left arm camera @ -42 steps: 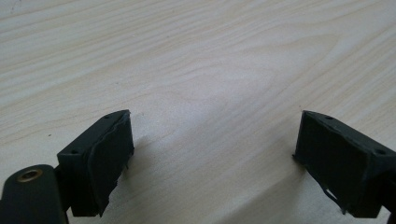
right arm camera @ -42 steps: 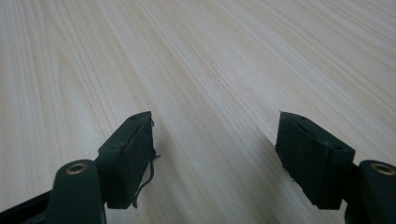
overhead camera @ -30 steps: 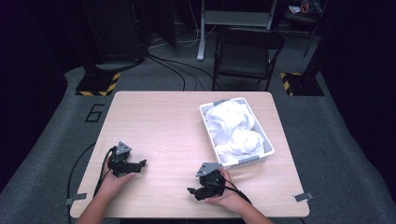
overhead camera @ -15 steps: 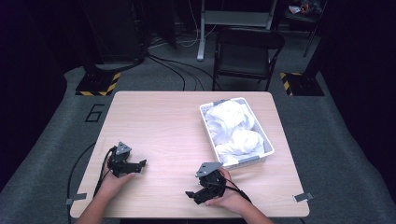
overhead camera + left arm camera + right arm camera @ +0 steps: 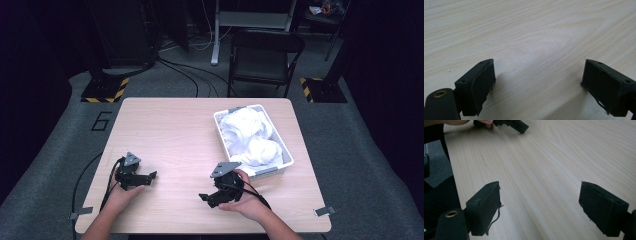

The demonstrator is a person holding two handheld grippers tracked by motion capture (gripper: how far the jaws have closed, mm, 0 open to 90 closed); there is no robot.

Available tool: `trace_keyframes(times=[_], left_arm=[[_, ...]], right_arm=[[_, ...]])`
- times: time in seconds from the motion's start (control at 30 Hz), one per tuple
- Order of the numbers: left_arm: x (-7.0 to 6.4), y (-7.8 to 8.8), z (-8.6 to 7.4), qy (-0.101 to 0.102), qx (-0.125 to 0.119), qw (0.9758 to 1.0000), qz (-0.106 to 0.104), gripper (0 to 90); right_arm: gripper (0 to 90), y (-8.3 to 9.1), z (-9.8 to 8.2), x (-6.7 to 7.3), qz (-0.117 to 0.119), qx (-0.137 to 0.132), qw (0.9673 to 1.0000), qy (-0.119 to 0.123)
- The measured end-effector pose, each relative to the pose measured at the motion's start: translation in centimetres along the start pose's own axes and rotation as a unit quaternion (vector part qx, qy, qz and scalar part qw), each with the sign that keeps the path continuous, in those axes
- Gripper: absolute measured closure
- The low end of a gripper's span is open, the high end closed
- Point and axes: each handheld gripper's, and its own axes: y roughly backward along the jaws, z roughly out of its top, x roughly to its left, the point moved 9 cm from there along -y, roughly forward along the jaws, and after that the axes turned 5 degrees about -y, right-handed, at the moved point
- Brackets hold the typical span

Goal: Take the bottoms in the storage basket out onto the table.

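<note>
White cloth [image 5: 248, 137] in basket [image 5: 286, 155], beside right hand-held gripper [image 5: 206, 198].

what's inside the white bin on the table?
The white bin holds crumpled white cloth, heaped above the rim in two mounds. The cloth covers the bin's floor, so anything beneath it is hidden.

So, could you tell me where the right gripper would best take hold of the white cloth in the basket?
Probably at the raised fold of the white cloth nearest the person, coming straight down from above. The white basket walls it in on every side, so a level approach is blocked, and a bunched ridge gives the jaws something to pinch. The right gripper, with open, empty jaws, sits just beside the basket's near end.
</note>
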Motion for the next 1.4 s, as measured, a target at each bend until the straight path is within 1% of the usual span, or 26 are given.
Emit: trace_keyframes(times=[0.07, 0.2, 0.3, 0.4, 0.43, 0.53, 0.6, 0.67, 0.73, 0.77, 0.83, 0.87, 0.93, 0.97, 1.0, 1.03, 1.07, 1.1, 1.13, 1.17, 1.2, 1.23, 1.33, 1.37, 1.4], left_arm=[[0.0, 0.0, 0.0, 0.0, 0.0, 1.0, 0.0, 11.0], [0.0, 0.0, 0.0, 0.0, 0.0, 1.0, 0.0, 11.0], [0.0, 0.0, 0.0, 0.0, 0.0, 1.0, 0.0, 10.9], [0.0, 0.0, 0.0, 0.0, 0.0, 1.0, 0.0, 11.0], [0.0, 0.0, 0.0, 0.0, 0.0, 1.0, 0.0, 10.9], [0.0, 0.0, 0.0, 0.0, 0.0, 1.0, 0.0, 10.9], [0.0, 0.1, 0.0, -0.001, 0.004, 1.0, -0.003, 10.9], [0.0, 0.1, 0.0, -0.001, 0.003, 1.0, -0.003, 10.9], [0.0, 0.1, 0.0, -0.001, 0.004, 1.0, -0.003, 10.9], [0.0, 0.1, 0.0, -0.001, 0.004, 1.0, -0.003, 10.9], [0.0, 0.0, 0.0, -0.001, 0.002, 1.0, -0.001, 10.9], [0.0, 0.0, 0.0, -0.001, 0.002, 1.0, -0.001, 10.9], [0.0, 0.1, -0.1, -0.001, 0.004, 1.0, -0.003, 10.9], [0.0, 0.1, 0.0, -0.001, 0.004, 1.0, -0.003, 10.9], [0.0, 0.1, 0.0, -0.001, 0.004, 1.0, -0.003, 10.9], [0.0, 0.1, 0.0, -0.001, 0.004, 1.0, -0.003, 11.0], [0.0, 0.1, 0.0, -0.002, 0.004, 1.0, -0.003, 11.0], [0.0, 0.1, 0.0, -0.002, 0.004, 1.0, -0.003, 11.0], [0.0, 0.1, 0.0, -0.002, 0.004, 1.0, -0.003, 10.9], [-0.1, 0.1, 0.0, -0.001, 0.004, 1.0, -0.004, 10.9], [0.0, 0.1, 0.0, -0.001, 0.004, 1.0, -0.004, 10.9], [-0.1, 0.1, 0.0, -0.001, 0.004, 1.0, -0.004, 10.9], [-0.1, 0.1, -0.1, -0.001, 0.004, 1.0, -0.004, 10.9], [0.0, 0.1, 0.0, -0.002, 0.005, 1.0, -0.004, 10.9], [-0.1, 0.1, -0.1, -0.001, 0.004, 1.0, -0.004, 10.9]], right_arm=[[17.4, 0.2, 0.4, -0.4, -0.007, -0.002, 1.0, -0.005], [17.9, 0.8, 1.0, -0.8, -0.01, -0.005, 0.9999, -0.009], [19.3, 1.3, 1.5, -1.3, -0.016, -0.011, 0.9997, -0.012], [19.4, 1.8, 1.9, -2.0, -0.02, -0.014, 0.9996, -0.015], [19.4, 2.1, 2.0, -2.5, -0.027, -0.016, 0.9993, -0.021], [19.0, 2.4, 2.2, -3.0, -0.032, -0.017, 0.9991, -0.022], [17.7, 2.6, 2.3, -3.6, -0.041, -0.02, 0.9987, -0.025], [14.3, 3.0, 2.4, -4.3, -0.049, -0.019, 0.9981, -0.032], [14.3, 3.1, 2.5, -4.5, -0.05, -0.02, 0.998, -0.033], [13.6, 3.3, 2.6, -4.7, -0.052, -0.023, 0.9979, -0.031], [10.5, 3.8, 3.0, -5.2, -0.062, -0.03, 0.997, -0.037], [9.5, 4.0, 3.2, -5.4, -0.065, -0.034, 0.9967, -0.035], [8.2, 4.2, 3.3, -5.6, -0.068, -0.033, 0.9963, -0.039], [6.7, 4.3, 3.5, -5.9, -0.071, -0.033, 0.9962, -0.037], [4.6, 4.5, 3.7, -6.6, -0.081, -0.031, 0.9953, -0.042], [4.6, 4.5, 3.7, -6.6, -0.081, -0.031, 0.9953, -0.042], [3.5, 4.7, 3.9, -7.2, -0.087, -0.03, 0.9948, -0.044], [3.5, 4.7, 3.9, -7.2, -0.087, -0.03, 0.9948, -0.044], [2.0, 4.8, 4.1, -8.3, -0.101, -0.029, 0.9931, -0.053], [2.0, 4.8, 4.1, -8.3, -0.101, -0.029, 0.9931, -0.053], [1.8, 4.9, 4.2, -8.6, -0.106, -0.03, 0.9922, -0.059], [1.2, 5.1, 4.4, -9.5, -0.115, -0.033, 0.9905, -0.068], [0.0, 5.3, 4.6, -10.9, -0.133, -0.036, 0.9871, -0.082], [0.0, 5.4, 4.8, -11.8, -0.144, -0.038, 0.9848, -0.089], [0.0, 5.4, 4.8, -11.8, -0.144, -0.038, 0.9848, -0.089]])
